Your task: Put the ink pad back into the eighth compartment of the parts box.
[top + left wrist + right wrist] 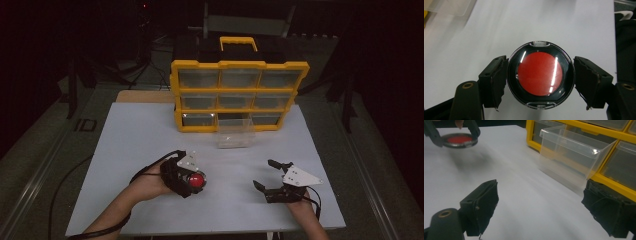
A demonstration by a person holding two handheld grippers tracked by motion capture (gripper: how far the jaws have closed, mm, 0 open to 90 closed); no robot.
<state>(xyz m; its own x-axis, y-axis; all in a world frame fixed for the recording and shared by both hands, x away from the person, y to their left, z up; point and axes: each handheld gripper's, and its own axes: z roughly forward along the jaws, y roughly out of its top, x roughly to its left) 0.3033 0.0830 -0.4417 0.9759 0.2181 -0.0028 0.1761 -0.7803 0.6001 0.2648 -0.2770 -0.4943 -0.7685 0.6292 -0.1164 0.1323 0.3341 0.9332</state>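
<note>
A round black case with a red disc under a clear lid (198, 180) (540, 75) is held between the jaws of my left gripper (195, 183) (540, 80), which is shut on its rim. In the right gripper view the same case (459, 140) hangs a little above the white board with a shadow under it. My right gripper (263, 173) (541, 202) stands open near the front right of the board, nothing between its fingers. A clear plastic drawer (235, 134) (571, 152) stands pulled out on the board, just ahead of the right gripper.
A yellow organiser (239, 64) (530, 132) with rows of clear drawers stands upright at the back of the white board (145, 140); its bottom middle slot is vacant. Bare board lies between the two grippers. Dark floor surrounds the table.
</note>
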